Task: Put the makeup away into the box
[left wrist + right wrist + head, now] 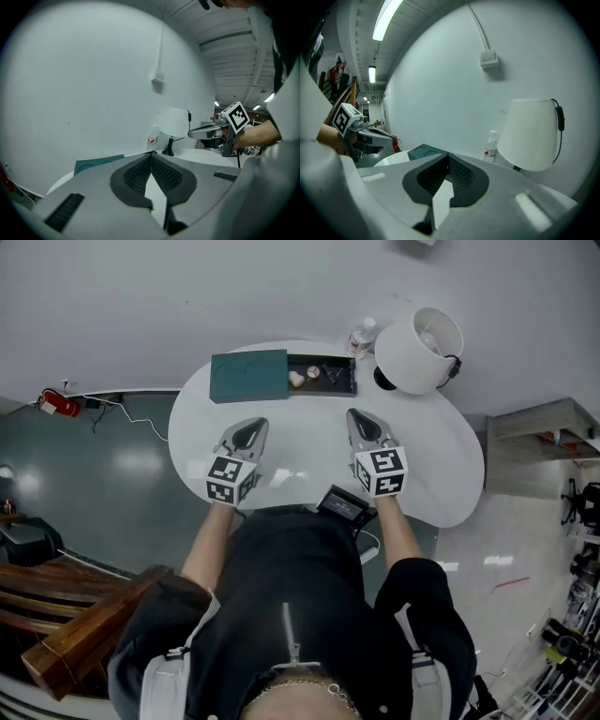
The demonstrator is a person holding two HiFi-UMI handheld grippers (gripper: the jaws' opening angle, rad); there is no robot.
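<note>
A dark open box [342,363] lies at the table's far edge with a few small makeup pieces [297,379] inside. Its teal lid [248,376] rests just left of it, touching; the teal lid [96,163] also shows low in the left gripper view and as a teal lid [424,151] in the right gripper view. My left gripper [251,427] hovers over the middle of the table, jaws shut and empty. My right gripper [361,418] hovers beside it to the right, also shut with nothing held. Both point toward the box, well short of it.
A white lamp [419,351] and a water bottle [361,337] stand at the table's back right. A black device [342,505] sits at the round white table's [441,474] front edge. A wooden bench [66,615] stands lower left, and a red extinguisher [56,402] lies on the floor.
</note>
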